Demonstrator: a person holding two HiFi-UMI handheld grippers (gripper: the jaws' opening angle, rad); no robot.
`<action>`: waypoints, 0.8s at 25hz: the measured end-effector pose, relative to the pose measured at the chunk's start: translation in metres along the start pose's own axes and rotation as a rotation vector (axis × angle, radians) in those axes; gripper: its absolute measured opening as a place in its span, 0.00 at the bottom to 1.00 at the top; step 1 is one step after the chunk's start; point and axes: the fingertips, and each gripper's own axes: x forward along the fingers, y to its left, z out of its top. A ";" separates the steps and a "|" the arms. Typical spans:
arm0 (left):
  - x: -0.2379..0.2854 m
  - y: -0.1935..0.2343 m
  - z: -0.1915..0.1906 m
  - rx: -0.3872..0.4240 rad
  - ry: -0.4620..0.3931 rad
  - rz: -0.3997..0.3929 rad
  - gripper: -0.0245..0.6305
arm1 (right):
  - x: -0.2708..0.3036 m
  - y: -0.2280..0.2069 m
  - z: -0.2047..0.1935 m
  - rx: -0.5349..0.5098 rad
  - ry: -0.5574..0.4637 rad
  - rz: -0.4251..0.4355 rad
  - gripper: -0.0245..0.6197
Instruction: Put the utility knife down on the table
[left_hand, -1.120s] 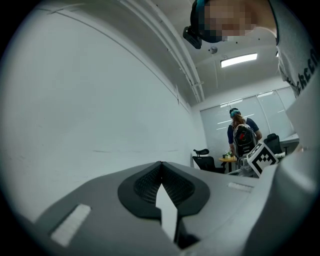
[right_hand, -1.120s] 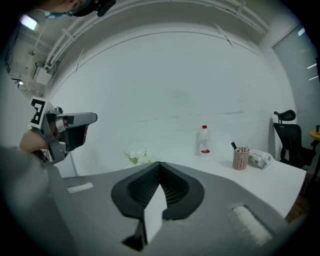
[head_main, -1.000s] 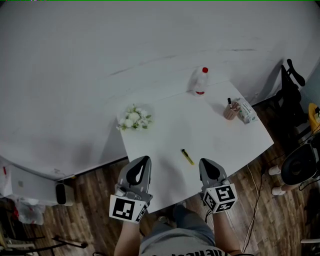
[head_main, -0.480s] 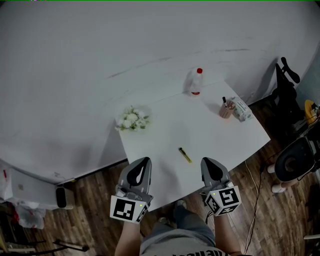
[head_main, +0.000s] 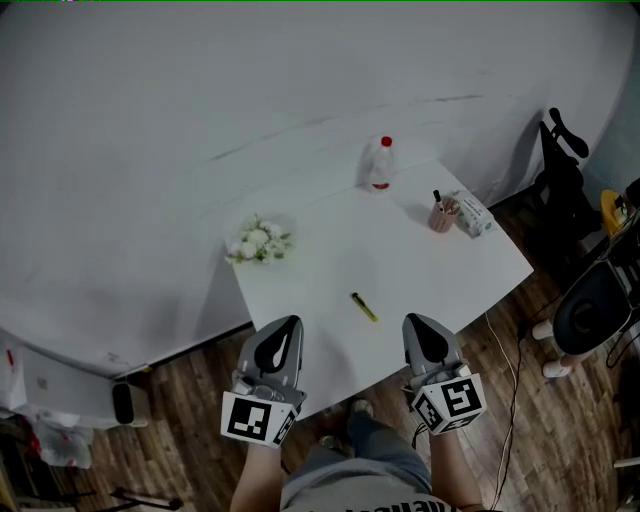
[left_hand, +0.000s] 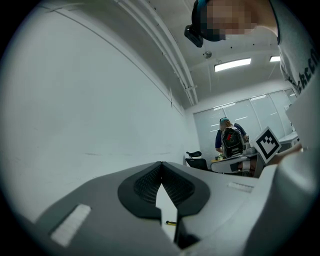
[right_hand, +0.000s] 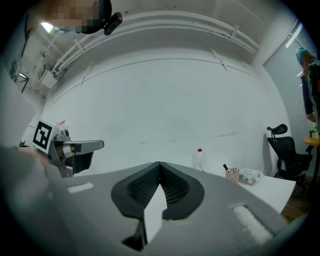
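Note:
The yellow and black utility knife (head_main: 364, 307) lies flat on the white table (head_main: 330, 270), near its front middle; a sliver of the knife (left_hand: 171, 223) shows through the left jaws' gap. My left gripper (head_main: 281, 339) hovers at the table's near edge, left of the knife, jaws shut and empty. My right gripper (head_main: 424, 335) hovers at the near edge to the knife's right, also shut with nothing in it. Both jaw pairs meet at the tips in the left gripper view (left_hand: 161, 165) and the right gripper view (right_hand: 159, 165).
A white flower bunch (head_main: 257, 242) lies at the table's left edge. A red-capped bottle (head_main: 379, 163), a pen cup (head_main: 441, 213) and a tissue pack (head_main: 471, 214) stand at the far right. Office chairs (head_main: 590, 310) stand right of the table on a wood floor.
The view has shifted so the table and knife slid slightly left and up in frame. Both grippers stay shut at the near edge; the knife stays on the table.

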 end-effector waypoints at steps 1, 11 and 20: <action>0.000 -0.001 0.000 0.000 -0.002 -0.003 0.05 | -0.002 0.001 0.002 -0.001 -0.006 -0.001 0.04; -0.004 -0.004 0.004 0.001 -0.015 -0.022 0.05 | -0.012 0.010 0.020 -0.033 -0.034 -0.011 0.04; -0.007 -0.004 0.007 0.003 -0.019 -0.030 0.05 | -0.014 0.017 0.027 -0.038 -0.055 -0.010 0.04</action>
